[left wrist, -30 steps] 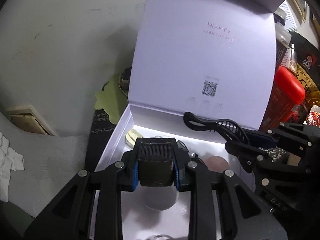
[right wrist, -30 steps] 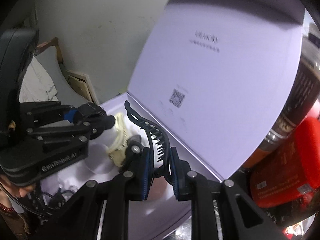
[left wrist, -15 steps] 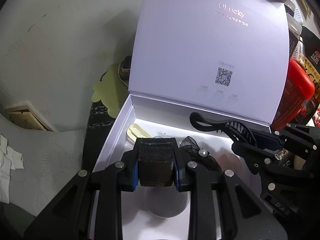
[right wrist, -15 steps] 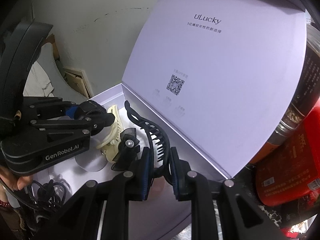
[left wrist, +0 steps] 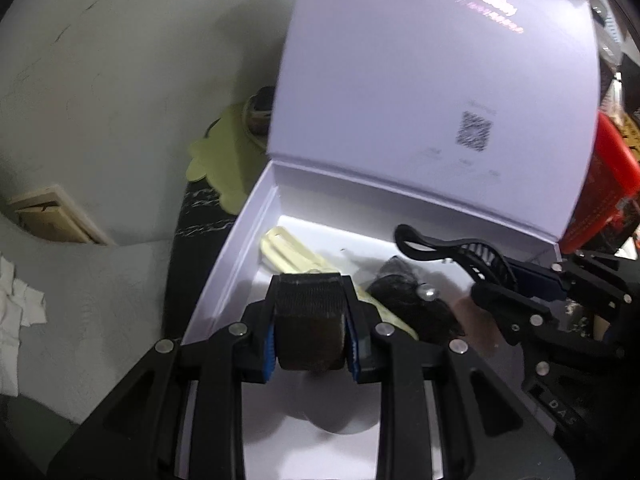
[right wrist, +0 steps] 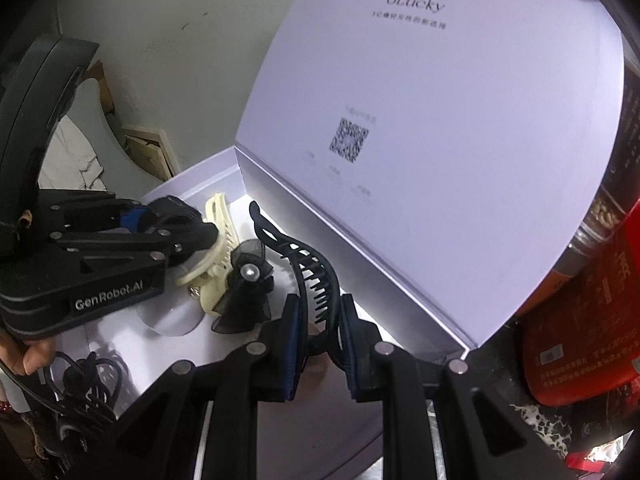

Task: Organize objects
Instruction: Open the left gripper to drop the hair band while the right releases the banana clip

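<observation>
**Left wrist view: both tongs loaded over the open white box**

Left gripper (left wrist: 310, 338) clenched on a dark, woven-textured block (left wrist: 310, 320), squarish, held upright between the blue pads, above the near-left part of the white box (left wrist: 224, 280).

Right gripper (right wrist: 320, 344) clenched on a black banana hair clip (right wrist: 304, 264): long, curved, with a comb of teeth on its inner side. Its long axis runs from the pads away toward the far left, looped tip farthest out, above the box floor beside the raised lid (right wrist: 460, 140).

Lying in the box: cream hair claw (right wrist: 218, 248), long axis running near to far; black bow clip with a pearl (right wrist: 244, 292) just right of it.

Writing: "ULucky" on the lid with a QR code below, smaller print unreadable; "GenRobot.AI" on the left gripper's body.

Right of the box: red container (right wrist: 576, 332).
</observation>
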A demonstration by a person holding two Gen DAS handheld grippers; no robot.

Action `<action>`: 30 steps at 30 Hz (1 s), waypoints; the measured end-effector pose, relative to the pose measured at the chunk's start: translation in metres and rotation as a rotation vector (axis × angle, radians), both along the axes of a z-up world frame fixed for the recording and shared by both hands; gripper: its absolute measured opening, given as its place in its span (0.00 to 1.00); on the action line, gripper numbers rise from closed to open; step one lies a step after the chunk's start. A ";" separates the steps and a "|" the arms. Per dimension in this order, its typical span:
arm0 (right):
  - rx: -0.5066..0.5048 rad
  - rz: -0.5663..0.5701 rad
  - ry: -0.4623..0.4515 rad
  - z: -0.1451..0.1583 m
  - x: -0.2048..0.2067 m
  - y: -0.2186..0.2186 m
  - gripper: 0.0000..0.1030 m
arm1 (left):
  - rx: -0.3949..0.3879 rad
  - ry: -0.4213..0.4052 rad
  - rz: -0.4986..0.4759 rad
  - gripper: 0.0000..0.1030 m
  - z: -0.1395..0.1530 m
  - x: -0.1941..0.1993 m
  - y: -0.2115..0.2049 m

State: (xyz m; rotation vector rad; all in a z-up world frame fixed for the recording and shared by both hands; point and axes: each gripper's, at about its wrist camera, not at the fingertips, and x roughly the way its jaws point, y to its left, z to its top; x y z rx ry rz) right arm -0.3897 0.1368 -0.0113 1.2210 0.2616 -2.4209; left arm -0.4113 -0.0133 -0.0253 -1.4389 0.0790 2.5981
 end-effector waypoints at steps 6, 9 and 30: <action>-0.009 -0.008 -0.011 -0.005 -0.002 0.004 0.19 | 0.015 -0.014 0.004 0.24 -0.004 -0.001 -0.006; -0.006 -0.017 -0.011 -0.007 -0.004 0.000 0.20 | 0.010 -0.021 0.005 0.26 -0.005 0.000 -0.008; 0.026 -0.049 0.078 0.017 0.010 -0.016 0.35 | -0.049 0.081 0.022 0.55 0.035 0.017 0.008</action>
